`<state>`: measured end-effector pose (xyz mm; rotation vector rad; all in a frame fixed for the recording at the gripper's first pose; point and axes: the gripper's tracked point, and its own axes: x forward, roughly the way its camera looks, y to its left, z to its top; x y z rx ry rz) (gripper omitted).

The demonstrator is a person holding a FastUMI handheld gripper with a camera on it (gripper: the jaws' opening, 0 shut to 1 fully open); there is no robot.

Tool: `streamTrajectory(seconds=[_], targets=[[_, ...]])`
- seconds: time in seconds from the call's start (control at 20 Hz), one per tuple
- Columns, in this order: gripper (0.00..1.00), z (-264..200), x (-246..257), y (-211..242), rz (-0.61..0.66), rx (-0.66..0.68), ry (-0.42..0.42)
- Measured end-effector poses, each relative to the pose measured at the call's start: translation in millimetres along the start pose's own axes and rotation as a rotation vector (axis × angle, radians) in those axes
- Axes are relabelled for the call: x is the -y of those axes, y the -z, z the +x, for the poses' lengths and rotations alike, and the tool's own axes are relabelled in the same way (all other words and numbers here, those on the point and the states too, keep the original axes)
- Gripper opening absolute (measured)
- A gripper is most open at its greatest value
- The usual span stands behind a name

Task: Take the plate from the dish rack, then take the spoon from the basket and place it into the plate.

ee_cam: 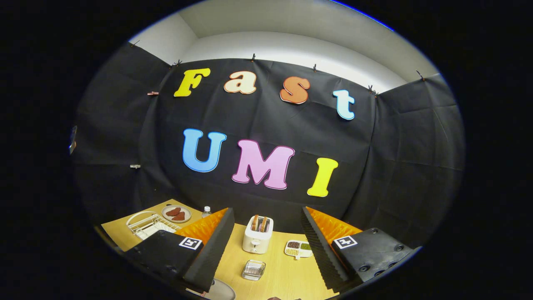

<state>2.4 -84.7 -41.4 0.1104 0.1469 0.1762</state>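
Tool (266,210) state: released, fingers spread wide, nothing between them. Held high above the worktop (287,275), aimed at the booth wall and tilted slightly down.

Ahead, between the fingers at 12 o'clock: toaster (257,239) with two slices standing in it. Nearer the tool, at 6 o'clock from the toaster: small glass dish (253,270). At 3 o'clock from the toaster, just beside the right finger: divided snack tray (298,248).

Task item location: white wire dish rack (146,225) at 10 o'clock from the tool, outside the left finger, near the worktop's far left corner. Too small to tell whether a plate stands in it. Just beyond the rack: round dish with brown pieces (176,214), then a small bottle (206,211).

At 7 o'clock, close under the left finger: pale rounded rim (220,291), mostly hidden; possibly a plate lying flat on the worktop, not certain.

Governing relation: rack well off the tool's axis, toward 10 o'clock. Reaching it judged to need a swing left and a drop in height. Fits either a plate in the rack or one lying by the left finger.
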Motion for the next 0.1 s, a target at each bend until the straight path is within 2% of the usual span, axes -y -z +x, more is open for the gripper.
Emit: streamTrajectory(seconds=[0.1], targets=[[0.98,1.5,8.4,1.5,0.002,0.000,-0.009]])
